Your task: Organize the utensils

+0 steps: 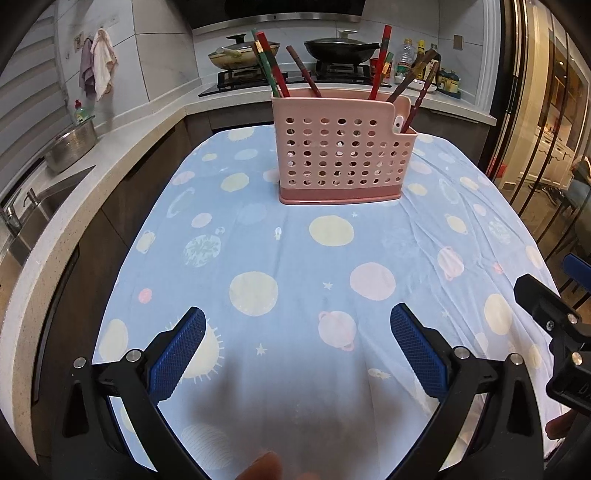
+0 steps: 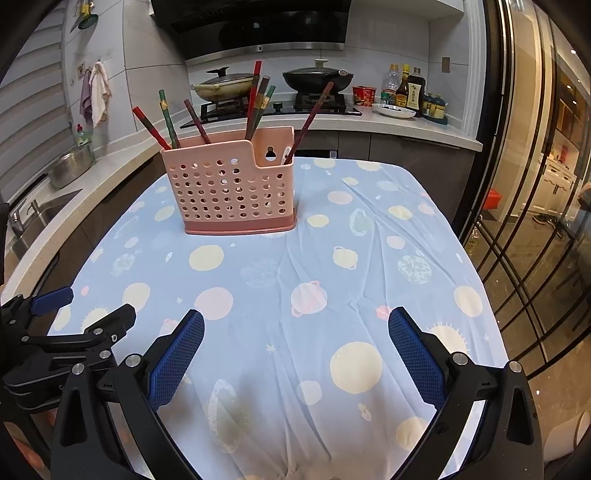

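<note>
Now we are holding the left claw [image 1: 297, 343] and right claw [image 2: 295, 345] released and empty above the desk's planet-print cloth [image 1: 295, 266]. Every chopstick [image 1: 271, 70] is standing handle-up in the pink perforated caddy [image 1: 341, 158] at the far end, seemingly so it can drain. Bottle labels by the stove are staying too small for us to read.

This is a home kitchen. A black gas hob [image 2: 273, 105] carries two lidded pans under a dark steel-edged extractor hood [image 2: 255, 26]. A pale stone worktop [image 1: 122, 155] holds a steel sink [image 1: 33, 218], with sauce bottles [image 2: 406, 90] nearby.
</note>
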`<state>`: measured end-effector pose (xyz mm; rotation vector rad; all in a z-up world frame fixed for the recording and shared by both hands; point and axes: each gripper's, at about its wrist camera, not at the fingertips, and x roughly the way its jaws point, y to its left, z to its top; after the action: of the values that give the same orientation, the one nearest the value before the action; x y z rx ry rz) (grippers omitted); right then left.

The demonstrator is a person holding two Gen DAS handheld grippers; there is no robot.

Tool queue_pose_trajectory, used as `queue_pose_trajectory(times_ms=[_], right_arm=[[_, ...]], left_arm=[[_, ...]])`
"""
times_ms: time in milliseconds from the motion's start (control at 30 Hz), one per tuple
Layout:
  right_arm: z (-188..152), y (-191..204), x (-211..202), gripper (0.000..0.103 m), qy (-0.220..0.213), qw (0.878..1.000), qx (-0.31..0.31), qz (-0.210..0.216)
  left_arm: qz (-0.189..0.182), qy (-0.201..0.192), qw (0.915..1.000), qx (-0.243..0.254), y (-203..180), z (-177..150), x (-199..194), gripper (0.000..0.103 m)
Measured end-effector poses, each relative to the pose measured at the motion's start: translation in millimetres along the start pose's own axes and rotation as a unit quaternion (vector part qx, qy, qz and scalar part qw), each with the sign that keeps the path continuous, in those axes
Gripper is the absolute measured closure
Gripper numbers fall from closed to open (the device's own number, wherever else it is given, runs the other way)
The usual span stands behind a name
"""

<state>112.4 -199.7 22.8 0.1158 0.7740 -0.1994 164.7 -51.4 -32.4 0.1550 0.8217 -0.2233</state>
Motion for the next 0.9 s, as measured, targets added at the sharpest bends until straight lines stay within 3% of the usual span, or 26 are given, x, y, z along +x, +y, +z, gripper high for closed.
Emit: queue_pose_trajectory(times_ms=[900], right_arm=[[4.3, -6.1, 8.0, 0.007, -0.007, 1.0, 0.008, -0.01]], left_arm=[[0.02, -0.009, 0.9997, -0.013, 5.4, 9.2, 4.3, 0.007]])
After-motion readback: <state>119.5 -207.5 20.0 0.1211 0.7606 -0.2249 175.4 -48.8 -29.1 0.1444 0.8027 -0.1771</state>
